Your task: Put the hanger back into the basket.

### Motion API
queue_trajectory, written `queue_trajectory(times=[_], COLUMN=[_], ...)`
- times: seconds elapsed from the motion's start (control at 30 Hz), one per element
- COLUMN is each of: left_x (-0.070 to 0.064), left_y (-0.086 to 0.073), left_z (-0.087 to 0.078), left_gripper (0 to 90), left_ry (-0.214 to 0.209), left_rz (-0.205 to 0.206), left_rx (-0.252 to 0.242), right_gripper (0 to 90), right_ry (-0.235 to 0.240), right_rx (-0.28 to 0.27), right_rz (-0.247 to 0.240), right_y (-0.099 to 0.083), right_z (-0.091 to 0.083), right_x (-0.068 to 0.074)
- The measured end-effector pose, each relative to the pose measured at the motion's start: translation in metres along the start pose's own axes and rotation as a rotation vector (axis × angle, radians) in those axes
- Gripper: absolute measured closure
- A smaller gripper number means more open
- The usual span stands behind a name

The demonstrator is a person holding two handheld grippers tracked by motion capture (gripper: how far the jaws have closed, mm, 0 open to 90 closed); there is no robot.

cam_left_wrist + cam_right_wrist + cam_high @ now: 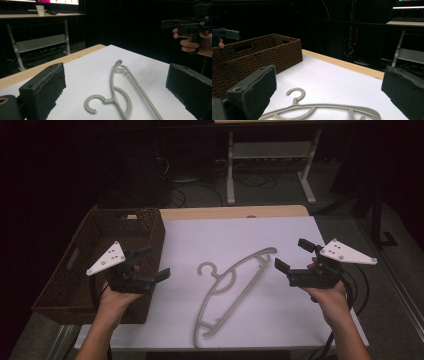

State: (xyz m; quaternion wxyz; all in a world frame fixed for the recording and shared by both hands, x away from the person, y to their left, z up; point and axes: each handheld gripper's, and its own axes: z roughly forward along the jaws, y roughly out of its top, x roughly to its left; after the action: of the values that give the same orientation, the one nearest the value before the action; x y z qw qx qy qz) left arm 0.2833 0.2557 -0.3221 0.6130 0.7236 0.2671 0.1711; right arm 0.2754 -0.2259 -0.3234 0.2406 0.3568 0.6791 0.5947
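The hanger [231,287] lies flat on the white surface [280,235], roughly midway between the two hands, its hook [206,269] turned toward the basket [107,227] and its long arc running diagonally from the far right to the near edge. Lying in the open like that, with nothing on or against it, it can be reached from either side, and the basket standing at the left edge of the surface looks like the likely place for it to go.

The left gripper [152,263] hovers above the basket's near right corner, aimed inward at the hanger. Its jaws stand wide apart with nothing between them; in the left gripper view the hook [93,105] sits low in the gap, farther along and untouched. The right gripper [292,255] is held above the surface just right of the hanger's far end, also pointing inward. Its jaws are spread fully as well and hold nothing; in the right gripper view the hanger [322,108] lies below and ahead of them, with the basket [262,53] beyond. Both seem poised for a reach, neither touching anything yet.
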Motion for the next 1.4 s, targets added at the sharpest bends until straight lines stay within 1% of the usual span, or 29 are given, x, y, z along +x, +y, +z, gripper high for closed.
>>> queue_trajectory(times=[0.07,0.13,0.2,0.27,0.3,0.37,0.43,0.5,0.53,0.57,0.63,0.73,0.77,0.83,0.93,0.97,1.0,1.1,1.17,1.23,1.3,1.33,1.37,1.4], left_x=[-0.002,-0.003,-0.008,-0.012,-0.013,-0.017,-0.019,-0.022,-0.022,-0.023,-0.025,-0.028,-0.028,-0.029,-0.031,-0.031,-0.030,-0.027,-0.026,-0.026,-0.026,-0.026,-0.027,-0.028], left_y=[0.001,0.001,0.002,0.002,0.002,0.001,0.000,-0.001,-0.002,-0.003,-0.005,-0.009,-0.010,-0.013,-0.016,-0.016,-0.019,-0.025,-0.028,-0.032,-0.036,-0.039,-0.041,-0.045], left_z=[0.001,0.002,0.004,0.007,0.009,0.014,0.018,0.023,0.025,0.028,0.032,0.041,0.044,0.052,0.061,0.061,0.068,0.077,0.083,0.089,0.094,0.097,0.100,0.103], left_gripper=[2.4,2.4,2.4,2.4,2.4,2.4,2.4,2.4,2.4,2.4,2.4,2.4,2.4,2.4,2.4,2.4,2.4,3.1,6.5,6.7,9.6,12.7,14.5,14.6], left_ry=[0.005,0.008,0.005,0.003,0.002,0.002,0.004,0.007,0.005,0.003,-0.002,-0.013,-0.015,-0.018,-0.026,-0.026,-0.026,-0.021,-0.021,-0.016,-0.021,-0.019,-0.013,-0.010], left_rz=[-0.001,-0.005,0.003,0.008,0.003,-0.001,0.003,-0.003,0.002,-0.009,-0.007,-0.004,-0.004,-0.016,-0.010,-0.010,-0.011,-0.018,-0.029,-0.029,-0.033,-0.041,-0.039,-0.044], left_rx=[0.009,0.009,0.007,0.018,0.026,0.046,0.057,0.070,0.080,0.081,0.092,0.117,0.125,0.136,0.165,0.165,0.182,0.220,0.236,0.266,0.291,0.305,0.323,0.336], right_gripper=[0.0,0.0,0.0,0.0,0.0,0.0,0.0,0.0,0.0,0.0,0.0,0.0,0.0,0.0,0.0,0.0,0.0,0.0,0.0,0.0,0.0,0.0,0.0,0.0], right_ry=[0.003,0.004,0.005,0.006,0.007,0.006,0.007,0.013,0.015,0.016,0.020,0.022,0.022,0.023,0.020,0.020,0.019,0.017,0.018,0.018,0.018,0.017,0.018,0.019], right_rx=[0.002,0.003,0.005,0.007,0.007,0.007,0.005,0.006,0.004,0.004,0.002,0.015,0.009,0.017,0.018,0.018,0.013,0.010,0.012,0.013,0.015,0.016,0.016,0.018], right_rz=[0.001,-0.002,-0.002,-0.001,-0.002,-0.006,-0.008,-0.014,-0.015,-0.012,-0.015,-0.013,-0.016,-0.019,-0.018,-0.018,-0.019,-0.024,-0.024,-0.023,-0.021,-0.021,-0.021,-0.022], right_y=[0.000,0.000,0.000,0.000,0.000,0.001,0.002,0.003,0.004,0.004,0.004,0.005,0.005,0.005,0.006,0.006,0.007,0.008,0.008,0.008,0.008,0.008,0.008,0.008], right_z=[0.000,0.001,0.001,0.001,0.001,0.001,0.001,0.002,0.002,0.002,0.003,0.005,0.006,0.007,0.006,0.006,0.006,0.006,0.006,0.006,0.006,0.006,0.006,0.006], right_x=[0.000,0.000,0.000,0.000,0.000,0.000,0.000,-0.001,-0.001,-0.001,-0.001,-0.001,-0.002,-0.001,-0.001,-0.001,-0.002,-0.002,-0.002,-0.002,-0.002,-0.002,-0.002,-0.002])
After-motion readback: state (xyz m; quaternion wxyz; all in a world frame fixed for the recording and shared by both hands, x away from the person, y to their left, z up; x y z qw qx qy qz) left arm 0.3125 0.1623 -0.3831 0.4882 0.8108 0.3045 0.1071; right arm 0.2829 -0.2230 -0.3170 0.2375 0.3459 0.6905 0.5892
